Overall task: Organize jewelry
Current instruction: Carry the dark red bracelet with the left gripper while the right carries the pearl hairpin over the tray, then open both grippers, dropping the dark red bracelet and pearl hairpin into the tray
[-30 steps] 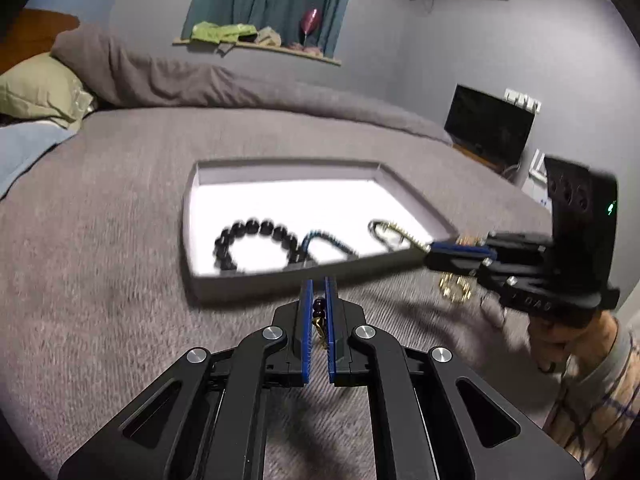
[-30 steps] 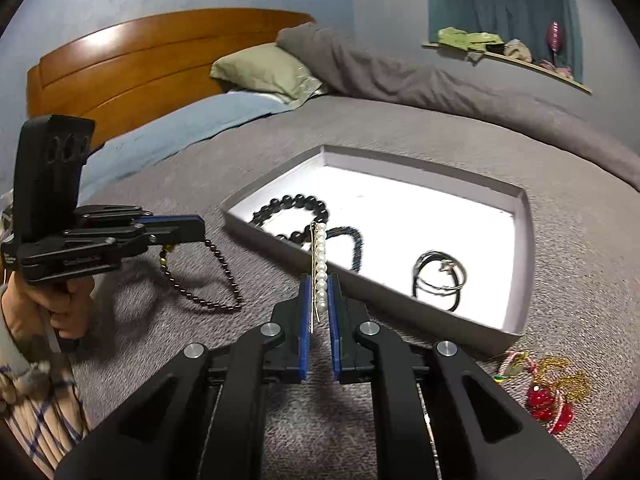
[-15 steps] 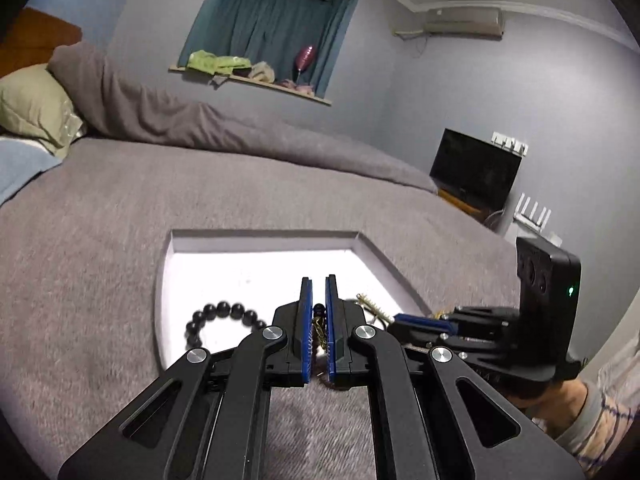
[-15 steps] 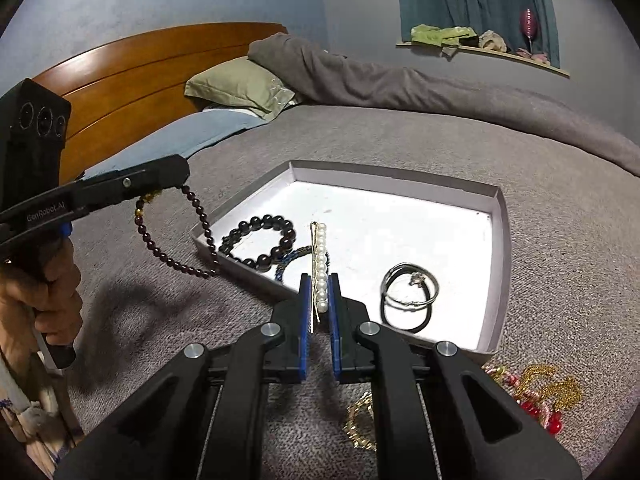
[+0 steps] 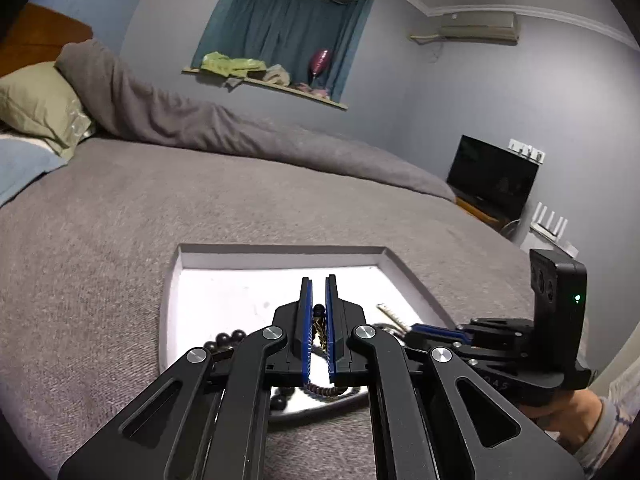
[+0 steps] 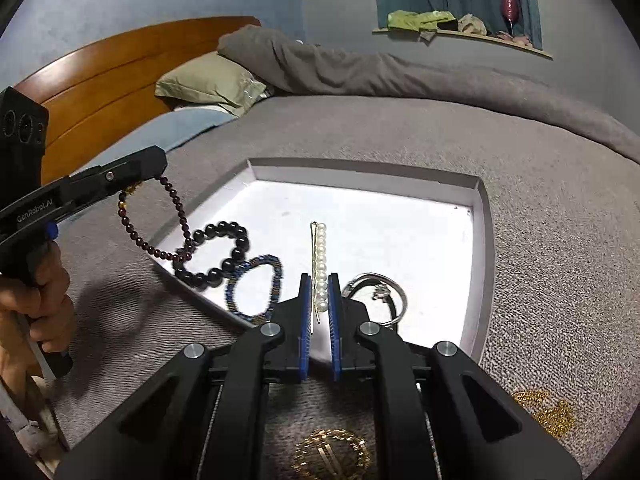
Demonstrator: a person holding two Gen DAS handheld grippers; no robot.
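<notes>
Item: my left hand-held gripper [image 6: 160,178] — jaws closed on a dark red bead strand [image 6: 160,236], which hangs over the near-left corner of the white tray [image 6: 478,248] on the grey bed [image 6: 560,280].

Item: my right hand-held gripper [image 6: 319,300] — jaws nearly closed on a pearl hairpin [image 6: 320,264] above the tray floor.

In tray: black bead bracelet [image 6: 224,252], blue bracelet [image 6: 256,288], and what looks like a silver bangle [image 6: 380,296].

On bed, outside tray: gold pieces [image 6: 332,456].

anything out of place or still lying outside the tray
Yes. Two gold pieces lie on the grey blanket outside the white tray: a round gold ornament and a gold chain. Everything else lies inside it or hangs from a gripper.
</notes>
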